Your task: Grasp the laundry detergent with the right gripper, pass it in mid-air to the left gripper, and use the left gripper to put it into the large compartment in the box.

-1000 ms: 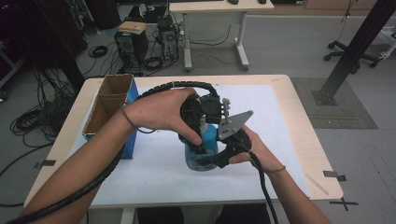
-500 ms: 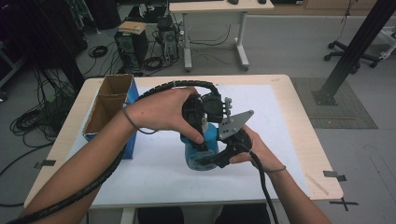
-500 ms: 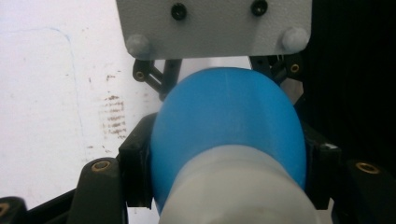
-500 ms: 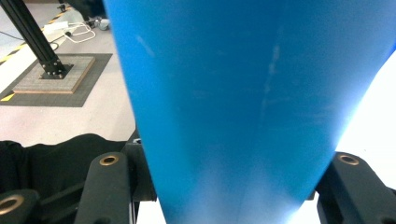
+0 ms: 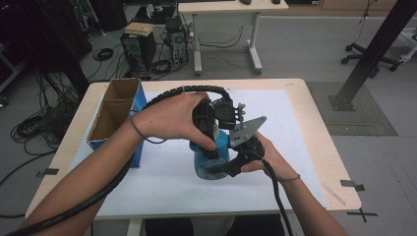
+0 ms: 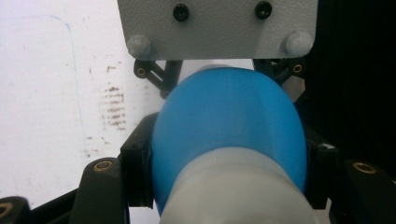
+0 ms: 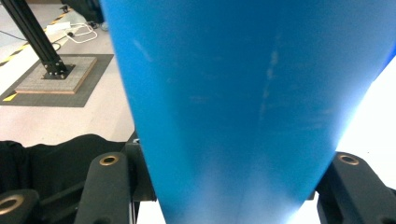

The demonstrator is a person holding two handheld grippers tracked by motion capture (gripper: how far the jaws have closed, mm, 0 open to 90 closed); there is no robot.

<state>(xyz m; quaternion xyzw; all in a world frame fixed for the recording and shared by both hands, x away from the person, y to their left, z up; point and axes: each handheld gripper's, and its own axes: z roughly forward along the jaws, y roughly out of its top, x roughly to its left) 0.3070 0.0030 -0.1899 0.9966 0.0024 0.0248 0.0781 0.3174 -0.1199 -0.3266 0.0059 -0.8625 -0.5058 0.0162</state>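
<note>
Bottle (image 5: 210, 160), blue with a pale cap, stands near the middle of the white-covered table (image 5: 295, 128), gripped from two sides. Far left on the table lies an open cardboard box (image 5: 114, 115) with blue sides, well apart from the bottle. Next comes the left gripper (image 5: 210, 147), reaching down from above; its jaws have just been closing and now clamp the bottle's rounded shoulder just below the cap, as the left gripper view shows (image 6: 229, 140). To the right, the right gripper (image 5: 231, 164) comes in from the side, its jaws clamped on the bottle's body (image 7: 233, 116).
</note>
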